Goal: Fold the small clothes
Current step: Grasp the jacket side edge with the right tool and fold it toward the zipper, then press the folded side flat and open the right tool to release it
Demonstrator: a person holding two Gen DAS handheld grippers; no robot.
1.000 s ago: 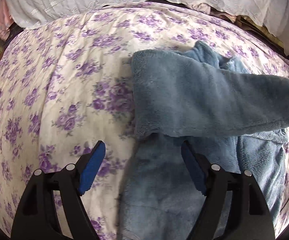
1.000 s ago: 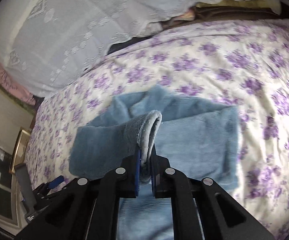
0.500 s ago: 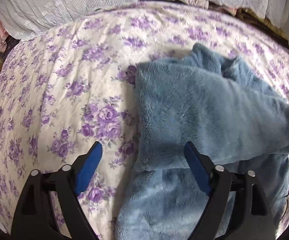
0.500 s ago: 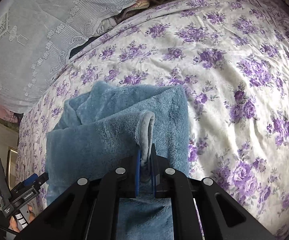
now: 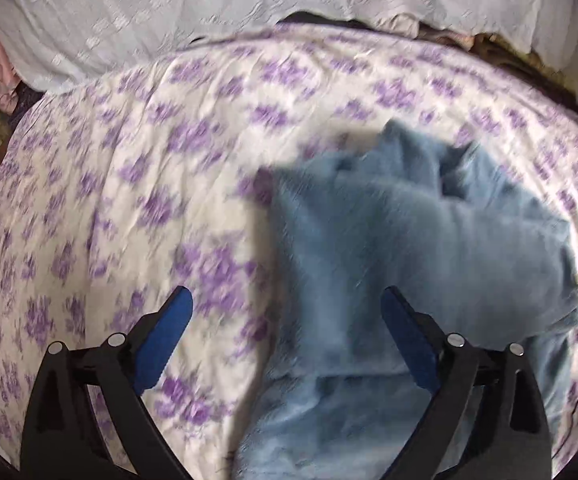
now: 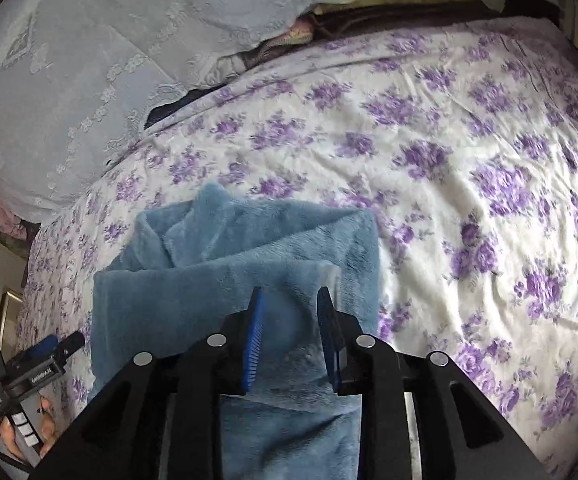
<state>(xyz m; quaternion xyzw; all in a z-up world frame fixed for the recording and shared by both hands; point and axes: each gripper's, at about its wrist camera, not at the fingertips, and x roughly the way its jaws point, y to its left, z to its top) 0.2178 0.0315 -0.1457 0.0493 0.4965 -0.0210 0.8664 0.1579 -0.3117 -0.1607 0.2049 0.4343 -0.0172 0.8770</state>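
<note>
A small blue fleece jacket point(image 5: 409, 248) lies on the purple-flowered bedspread point(image 5: 129, 200), with one sleeve folded across its body. It also shows in the right wrist view point(image 6: 229, 280). My left gripper point(image 5: 285, 308) is open and empty, held above the jacket's left edge. My right gripper point(image 6: 291, 304) is open just above the folded sleeve's cuff point(image 6: 329, 272), which lies flat on the jacket. The left gripper also shows in the right wrist view point(image 6: 45, 352) at the lower left, in a hand.
White lace bedding point(image 6: 89, 60) is piled along the far side of the bed, with dark and pink cloth point(image 6: 297, 36) beneath it. The flowered bedspread point(image 6: 489, 180) stretches wide to the right of the jacket.
My right gripper has opened and let go of the sleeve cuff, which now lies on the jacket. The left gripper has drifted back a little, staying open.
</note>
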